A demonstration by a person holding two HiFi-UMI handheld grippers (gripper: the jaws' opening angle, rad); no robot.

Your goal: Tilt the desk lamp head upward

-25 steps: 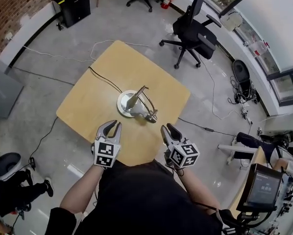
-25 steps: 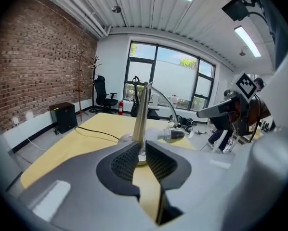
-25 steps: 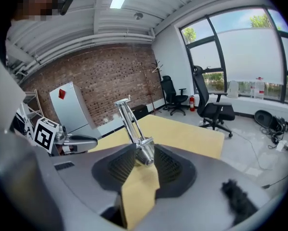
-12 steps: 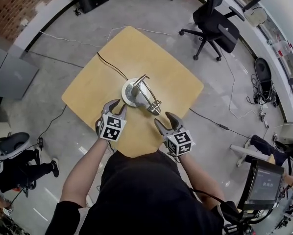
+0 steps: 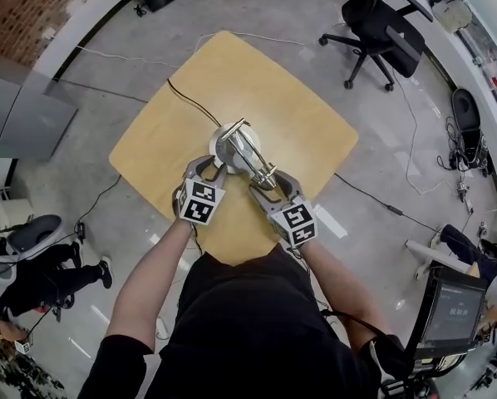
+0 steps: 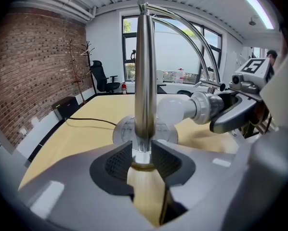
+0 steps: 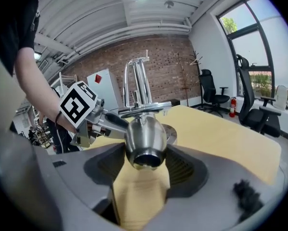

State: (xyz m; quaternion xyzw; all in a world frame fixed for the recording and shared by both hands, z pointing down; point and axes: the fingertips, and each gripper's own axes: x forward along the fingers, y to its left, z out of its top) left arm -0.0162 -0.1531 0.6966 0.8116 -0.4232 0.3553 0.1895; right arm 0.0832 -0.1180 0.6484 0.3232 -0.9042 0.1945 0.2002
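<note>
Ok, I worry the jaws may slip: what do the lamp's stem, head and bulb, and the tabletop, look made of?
Stem: polished metal, probably chromed; mirror-like streaks run along it.
Head: satin-finished metal, with softer reflections.
Bulb: frosted white, glass or plastic, cannot tell which.
Tabletop: pale wood or wood-look laminate, matte, even yellow tone.

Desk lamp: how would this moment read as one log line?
left tool: jaws just opening, astride lamp post | right tool: jaws just opening, astride lamp head | lamp base: on wooden table
</note>
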